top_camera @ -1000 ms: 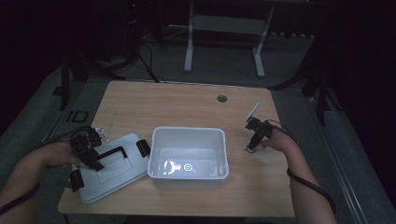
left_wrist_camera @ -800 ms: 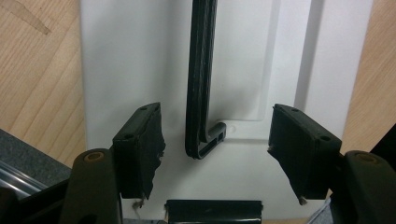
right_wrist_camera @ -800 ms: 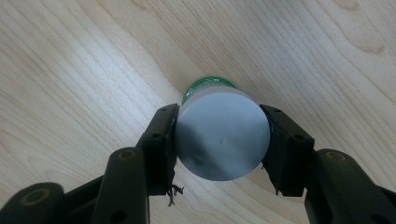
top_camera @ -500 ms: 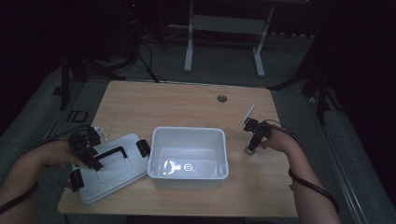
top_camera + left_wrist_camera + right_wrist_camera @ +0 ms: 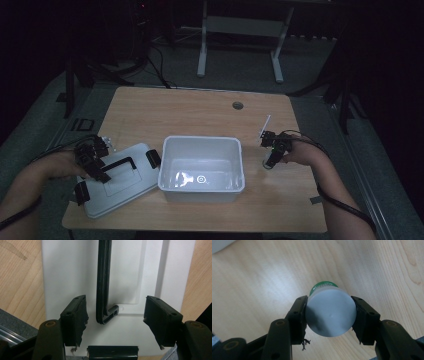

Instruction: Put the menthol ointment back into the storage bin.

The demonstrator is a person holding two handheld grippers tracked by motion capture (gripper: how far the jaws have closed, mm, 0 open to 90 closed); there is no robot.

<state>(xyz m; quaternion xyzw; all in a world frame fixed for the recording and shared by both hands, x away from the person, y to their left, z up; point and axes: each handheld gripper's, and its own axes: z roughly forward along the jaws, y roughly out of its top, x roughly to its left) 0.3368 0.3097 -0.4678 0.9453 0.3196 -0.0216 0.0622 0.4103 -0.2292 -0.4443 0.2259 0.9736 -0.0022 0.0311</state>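
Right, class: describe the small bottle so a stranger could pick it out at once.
Start at the wooden table and find the white bin in its middle. To the bin's right, the right gripper has its jaws shut on a small bottle. It is the one little round thing there, grey-white with a green end, unlike the flat lid at the left.

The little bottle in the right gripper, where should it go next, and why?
Probably lift the little bottle and carry it over into the white bin. The right gripper has its jaws pressed on both sides of it, so it looks firmly held, and the open bin beside it has nothing in it. The left gripper is open over the lid, away from that path.
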